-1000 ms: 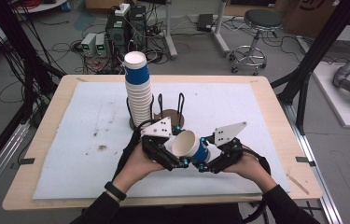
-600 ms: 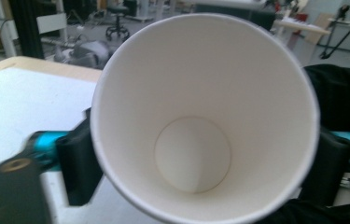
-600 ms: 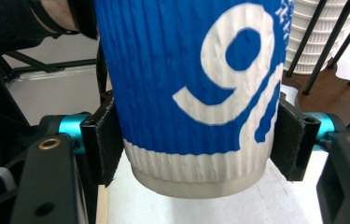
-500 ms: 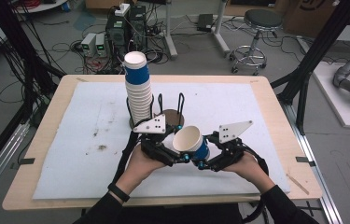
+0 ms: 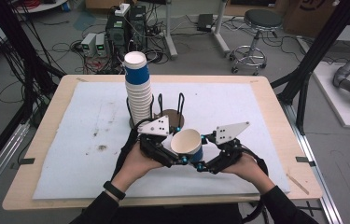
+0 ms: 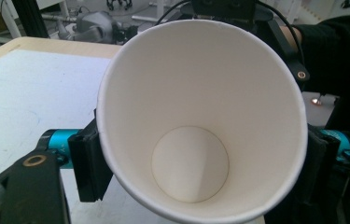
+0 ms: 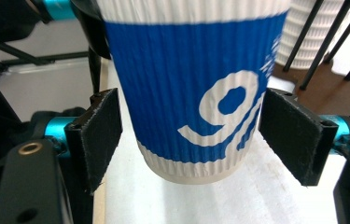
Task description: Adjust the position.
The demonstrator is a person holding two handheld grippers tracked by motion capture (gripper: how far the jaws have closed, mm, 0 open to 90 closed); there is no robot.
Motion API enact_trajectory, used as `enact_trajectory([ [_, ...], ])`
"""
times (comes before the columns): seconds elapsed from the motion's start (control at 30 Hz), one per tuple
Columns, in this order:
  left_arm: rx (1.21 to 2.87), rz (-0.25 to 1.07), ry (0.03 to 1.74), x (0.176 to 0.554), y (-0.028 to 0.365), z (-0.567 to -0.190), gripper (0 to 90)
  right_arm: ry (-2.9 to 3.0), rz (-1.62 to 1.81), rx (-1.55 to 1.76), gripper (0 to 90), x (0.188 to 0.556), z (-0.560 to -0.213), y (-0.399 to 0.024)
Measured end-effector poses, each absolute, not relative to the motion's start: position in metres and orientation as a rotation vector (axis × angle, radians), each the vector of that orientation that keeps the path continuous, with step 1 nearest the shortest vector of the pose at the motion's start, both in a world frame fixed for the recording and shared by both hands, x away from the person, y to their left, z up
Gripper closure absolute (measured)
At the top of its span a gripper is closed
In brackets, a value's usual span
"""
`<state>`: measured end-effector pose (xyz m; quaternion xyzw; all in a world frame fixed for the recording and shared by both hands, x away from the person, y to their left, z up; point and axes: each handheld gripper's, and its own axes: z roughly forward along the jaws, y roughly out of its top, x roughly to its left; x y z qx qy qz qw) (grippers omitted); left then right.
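Note:
A blue-and-white ribbed paper cup [image 5: 186, 142] hangs tilted above the front of the table, between the two hand-held grippers. My left gripper [image 5: 179, 158] is shut on it: in the left gripper view its black pads [image 6: 88, 161] press both sides of the cup [image 6: 196, 116] below the rim, and its jaws have just been closing. My right gripper [image 5: 199, 163] has just been opening. In the right gripper view its pads [image 7: 100, 135] stand slightly off the cup's [image 7: 191, 84] lower wall, so the right gripper [image 7: 189, 140] is open around it.
A tall stack of matching cups [image 5: 137, 91] stands in a wire holder [image 5: 170, 116] on a round brown base, just behind the hands. A white mat [image 5: 256, 107] covers the wooden table. Cables, equipment and a stool [image 5: 261, 18] lie beyond the far edge.
The left jaws have closed onto the cup. The right jaws, shut on it before, have parted from it. Both hands stayed in place.

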<state>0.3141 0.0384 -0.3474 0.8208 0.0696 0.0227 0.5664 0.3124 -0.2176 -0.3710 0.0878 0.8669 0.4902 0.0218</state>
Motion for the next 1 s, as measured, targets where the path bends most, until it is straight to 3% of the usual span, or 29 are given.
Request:
enact_trajectory([
  [0.1,1.918,0.056,0.153,0.3118,0.0367,-0.3456,22.7,2.687,1.511,0.24,29.3,0.3108,-0.3766,-0.2119],
  [0.5,1.704,-0.037,0.19,0.311,0.0366,-0.3479,16.8,2.625,1.739,0.254,29.7,0.3096,-0.377,-0.2131],
  [1.0,1.631,-0.035,0.189,0.3113,0.0352,-0.3504,21.1,2.604,1.802,0.273,29.7,0.3097,-0.3763,-0.2135],
])
